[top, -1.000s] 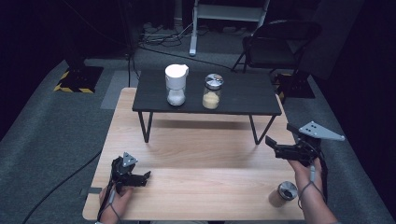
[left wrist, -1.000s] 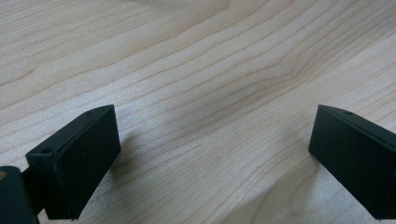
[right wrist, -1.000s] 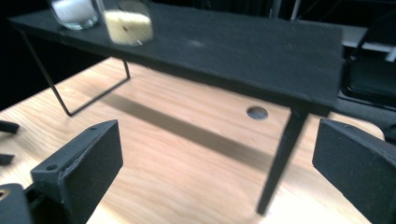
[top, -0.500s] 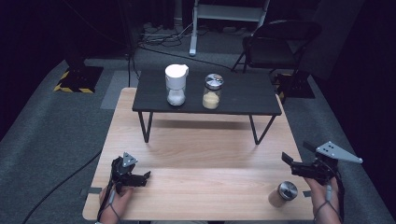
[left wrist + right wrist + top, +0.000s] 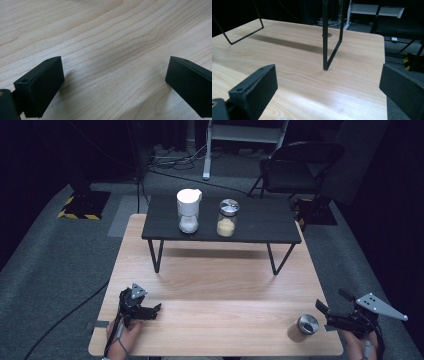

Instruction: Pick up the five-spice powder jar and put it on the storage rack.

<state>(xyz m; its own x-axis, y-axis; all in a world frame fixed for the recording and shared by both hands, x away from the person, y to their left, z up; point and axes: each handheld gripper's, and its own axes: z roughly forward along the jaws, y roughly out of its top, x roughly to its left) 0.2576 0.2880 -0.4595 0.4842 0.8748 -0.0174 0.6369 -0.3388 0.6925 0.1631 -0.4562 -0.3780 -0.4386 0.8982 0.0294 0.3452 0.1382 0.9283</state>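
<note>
A pale wooden table carries a low black shelf on thin metal legs across its far half. On that shelf stand a white-lidded jar of white powder and, just to its right, a clear glass jar of yellow grains with a silver lid. Near the table's front right corner stands a small brown jar with a shiny metal lid. The right gripper hangs just beside this small jar, off the table's right edge, jaws spread wide and holding nothing. The left gripper rests near the table's front left corner, also wide open and empty.

The small jar sits close to the table's edge; a sideways nudge from one jaw of the right gripper could likely tip it or push it off the table.
</note>
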